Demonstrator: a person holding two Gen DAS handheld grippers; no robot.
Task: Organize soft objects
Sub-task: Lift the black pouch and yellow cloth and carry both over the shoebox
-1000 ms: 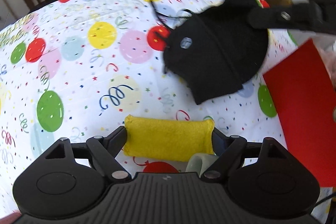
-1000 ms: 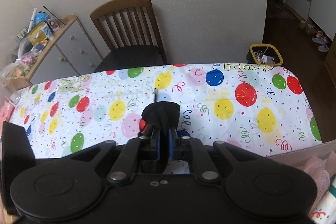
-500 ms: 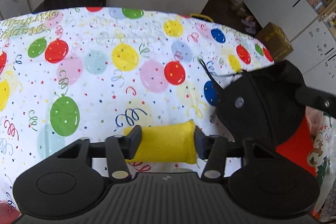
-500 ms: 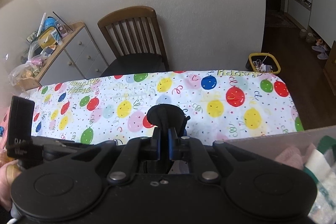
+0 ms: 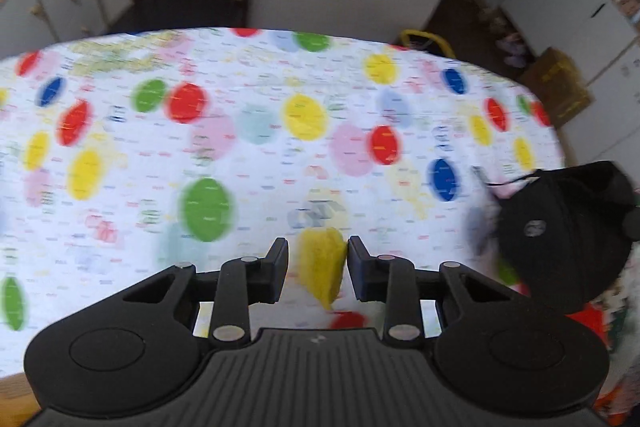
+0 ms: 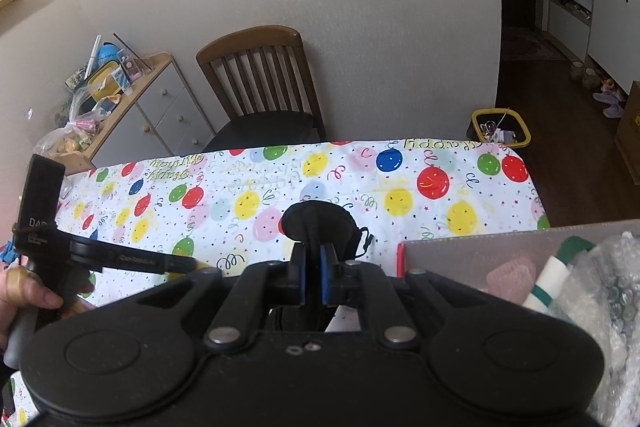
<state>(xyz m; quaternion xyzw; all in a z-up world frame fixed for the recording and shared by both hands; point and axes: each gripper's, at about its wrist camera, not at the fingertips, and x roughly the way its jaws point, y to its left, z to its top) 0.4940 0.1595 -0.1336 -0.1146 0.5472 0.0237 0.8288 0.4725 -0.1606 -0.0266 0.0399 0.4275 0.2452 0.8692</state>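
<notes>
My left gripper [image 5: 318, 261] is shut on a yellow felt piece [image 5: 322, 267], squeezed narrow between the jaws and held above the balloon-print tablecloth [image 5: 240, 163]. My right gripper [image 6: 313, 269] is shut on a black fabric piece [image 6: 318, 223] and holds it up over the table. The same black fabric [image 5: 560, 239] shows at the right of the left wrist view. The left gripper's handle [image 6: 44, 223] shows at the left of the right wrist view.
A clear box [image 6: 500, 247] with soft items stands at the right. A red sheet [image 5: 588, 319] lies under the black fabric. A wooden chair [image 6: 260, 83] stands behind the table, a drawer cabinet [image 6: 160, 115] to its left.
My left gripper has closed tighter on the yellow felt and lifted it. My right gripper has carried the black fabric up and to the right, toward the box.
</notes>
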